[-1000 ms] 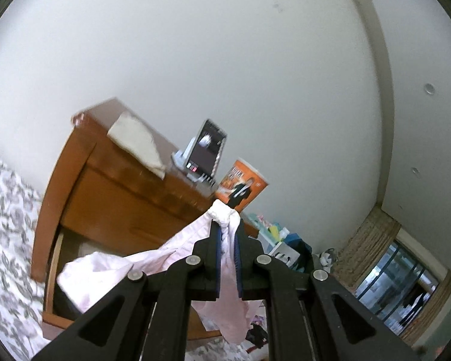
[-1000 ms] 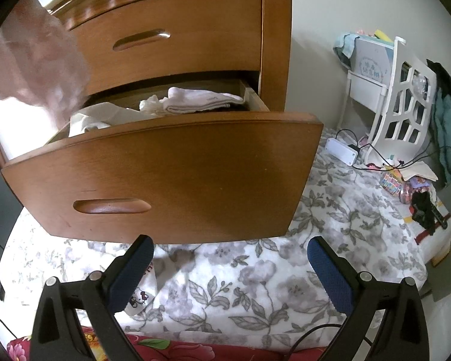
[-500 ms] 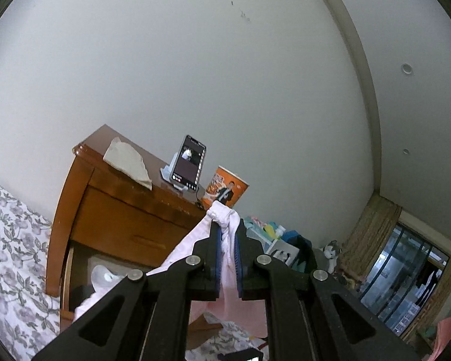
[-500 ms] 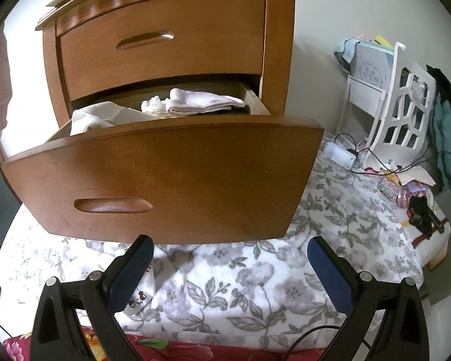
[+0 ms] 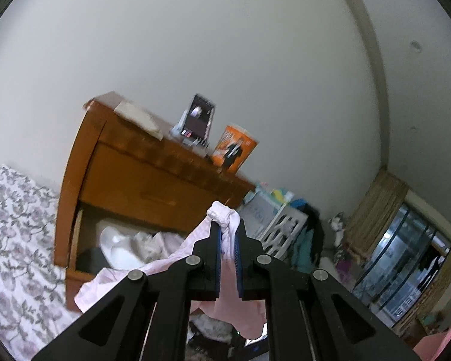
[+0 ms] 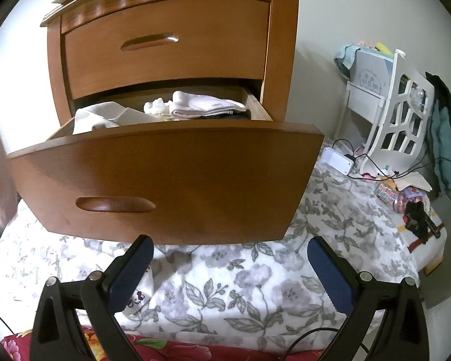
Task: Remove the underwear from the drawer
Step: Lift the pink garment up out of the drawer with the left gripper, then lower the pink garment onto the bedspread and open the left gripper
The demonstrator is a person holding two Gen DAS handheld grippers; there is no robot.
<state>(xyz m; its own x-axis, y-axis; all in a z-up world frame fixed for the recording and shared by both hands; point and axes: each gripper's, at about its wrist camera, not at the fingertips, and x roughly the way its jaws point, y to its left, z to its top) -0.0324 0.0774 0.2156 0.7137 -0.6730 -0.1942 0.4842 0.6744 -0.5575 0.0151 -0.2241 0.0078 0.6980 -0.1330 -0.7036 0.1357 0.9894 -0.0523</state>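
Now the left gripper is squeezing the pink underwear tight between its fingers, up past the drawer. The right gripper is wide apart, holding nothing, with the drawer just ahead.

Pale pink underwear is bunched up and pinched at the top, hanging loose with one side trailing toward 8 o'clock. The wooden drawer, lower of two, is pulled wide open, with folded white and dark clothes piled inside.
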